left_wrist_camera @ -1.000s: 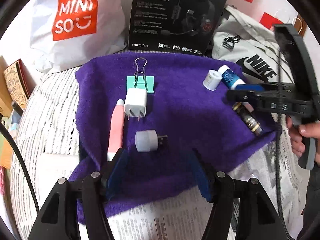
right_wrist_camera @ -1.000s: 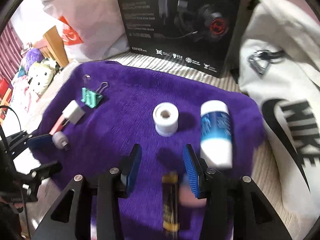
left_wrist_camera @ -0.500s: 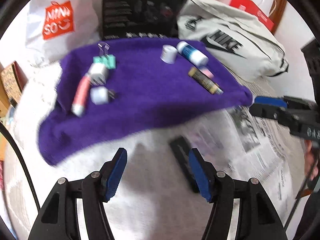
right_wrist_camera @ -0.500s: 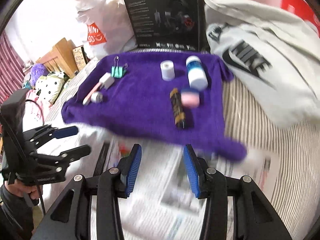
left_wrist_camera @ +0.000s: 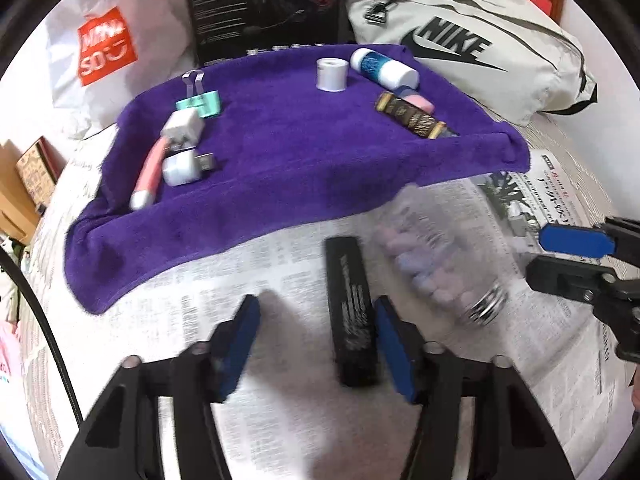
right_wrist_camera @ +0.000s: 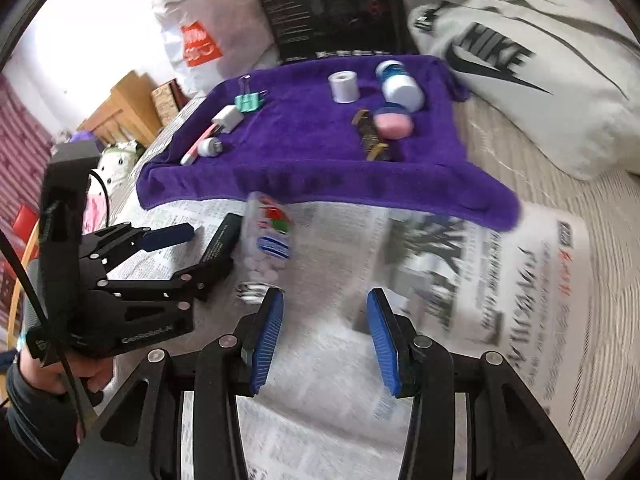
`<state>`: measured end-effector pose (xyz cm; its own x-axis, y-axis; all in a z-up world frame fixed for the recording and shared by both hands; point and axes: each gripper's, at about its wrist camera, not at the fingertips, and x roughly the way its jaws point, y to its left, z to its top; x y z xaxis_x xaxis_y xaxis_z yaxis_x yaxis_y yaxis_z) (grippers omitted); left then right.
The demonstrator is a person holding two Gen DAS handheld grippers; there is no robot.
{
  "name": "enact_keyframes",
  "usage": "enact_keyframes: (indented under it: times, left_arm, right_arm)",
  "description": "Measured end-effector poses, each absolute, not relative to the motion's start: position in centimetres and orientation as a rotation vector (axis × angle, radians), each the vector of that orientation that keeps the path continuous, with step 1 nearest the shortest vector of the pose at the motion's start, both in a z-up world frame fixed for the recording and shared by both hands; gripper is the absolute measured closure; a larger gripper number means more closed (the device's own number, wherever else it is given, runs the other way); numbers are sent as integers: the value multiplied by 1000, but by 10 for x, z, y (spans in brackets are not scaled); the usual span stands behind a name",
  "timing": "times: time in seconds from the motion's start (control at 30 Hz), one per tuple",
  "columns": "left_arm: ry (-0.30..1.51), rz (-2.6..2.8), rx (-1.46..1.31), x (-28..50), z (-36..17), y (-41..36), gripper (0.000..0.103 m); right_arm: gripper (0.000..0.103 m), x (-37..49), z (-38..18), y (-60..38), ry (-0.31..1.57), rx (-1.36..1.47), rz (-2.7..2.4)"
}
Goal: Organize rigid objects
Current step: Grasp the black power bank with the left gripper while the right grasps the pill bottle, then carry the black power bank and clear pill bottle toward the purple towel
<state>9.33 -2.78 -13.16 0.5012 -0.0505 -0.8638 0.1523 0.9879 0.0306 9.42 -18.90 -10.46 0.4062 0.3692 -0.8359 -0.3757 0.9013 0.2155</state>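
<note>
A purple towel (left_wrist_camera: 288, 160) (right_wrist_camera: 304, 148) carries several small objects: a teal binder clip (left_wrist_camera: 199, 100), a white charger plug (left_wrist_camera: 182, 128), a pink tube (left_wrist_camera: 147, 176), a white spool (left_wrist_camera: 331, 75), a blue-and-white bottle (left_wrist_camera: 382, 68) and a dark gold-banded tube (left_wrist_camera: 412, 120). On the newspaper in front lie a flat black box (left_wrist_camera: 352, 308) (right_wrist_camera: 222, 240) and a clear bottle of pale tablets (left_wrist_camera: 436, 264) (right_wrist_camera: 266, 248). My left gripper (left_wrist_camera: 316, 344) is open, its right finger beside the black box. My right gripper (right_wrist_camera: 324, 340) is open over newspaper, just right of the clear bottle.
Behind the towel stand a black headset box (left_wrist_camera: 264, 4), a white Miniso bag (left_wrist_camera: 104, 48) and a grey Nike bag (left_wrist_camera: 472, 48). Newspaper (right_wrist_camera: 500, 272) covers the striped bedding. Wooden furniture (right_wrist_camera: 120, 108) stands at the left. A hand (right_wrist_camera: 52, 376) holds the left gripper.
Both grippers have pulled back from over the towel to the newspaper in front of it. The black box and the clear tablet bottle have come into view near the fingers.
</note>
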Motion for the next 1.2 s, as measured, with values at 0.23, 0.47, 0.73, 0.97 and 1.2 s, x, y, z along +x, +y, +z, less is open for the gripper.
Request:
enact_keyframes:
  times: [0.23, 0.47, 0.73, 0.97, 1.2]
  left_arm:
    - [1051, -99, 82, 86, -129, 11, 74]
    - [1059, -105, 64, 87, -129, 18, 74]
    - [1039, -126, 18, 85, -128, 24, 74]
    - [1019, -142, 43, 89, -128, 24, 74]
    - [1006, -174, 94, 102, -129, 15, 73]
  right_arm:
    - [54, 113, -107, -148, 1031, -65, 549]
    - [54, 124, -105, -127, 1047, -78, 553]
    - [54, 143, -119, -106, 1074, -89, 500]
    - [58, 142, -128, -107, 1033, -122, 512]
    - [61, 141, -128, -112, 1024, -126, 532]
